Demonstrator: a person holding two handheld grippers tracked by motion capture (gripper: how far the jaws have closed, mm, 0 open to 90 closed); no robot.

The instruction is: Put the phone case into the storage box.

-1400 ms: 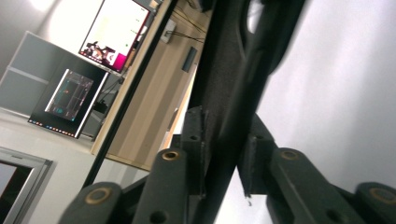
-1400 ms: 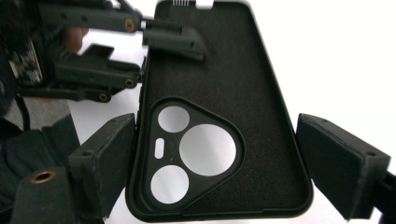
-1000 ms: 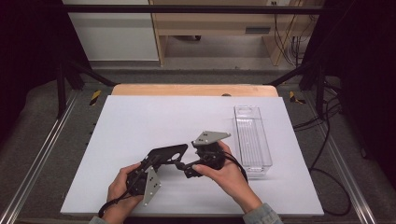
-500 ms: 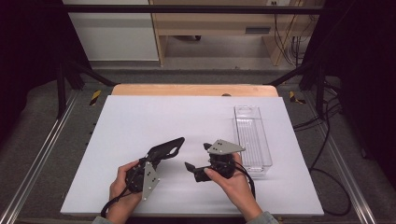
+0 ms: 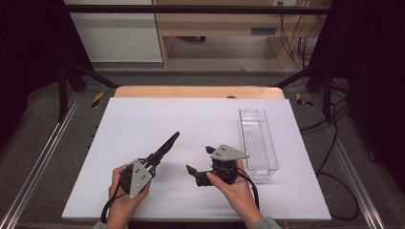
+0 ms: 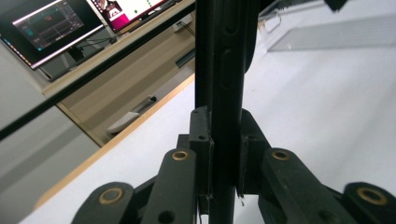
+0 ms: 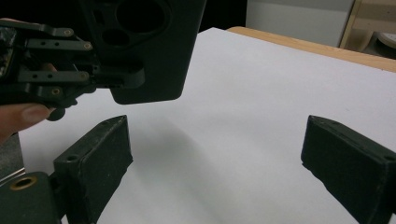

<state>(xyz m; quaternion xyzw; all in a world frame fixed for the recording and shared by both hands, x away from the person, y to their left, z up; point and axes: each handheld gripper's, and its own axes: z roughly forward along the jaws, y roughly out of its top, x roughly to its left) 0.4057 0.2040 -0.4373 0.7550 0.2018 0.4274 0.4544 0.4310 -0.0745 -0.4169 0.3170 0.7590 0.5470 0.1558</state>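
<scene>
Left hand-held gripper (image 5: 165,145) closed tight, nothing between jaws, raised above white desk (image 5: 143,124). Right hand-held gripper (image 5: 199,161) spread wide, empty, near clear plastic tray (image 5: 258,138).

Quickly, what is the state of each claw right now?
Left claw: closed, its jaws pressed flat together, nothing visible between them.
Right claw: open, nothing between its jaws.

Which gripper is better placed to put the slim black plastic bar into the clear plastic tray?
Left, probably. The left gripper is shut on the slim black plastic bar. The right gripper sits nearer the clear plastic tray but is open and empty, so it would need a handover.
</scene>
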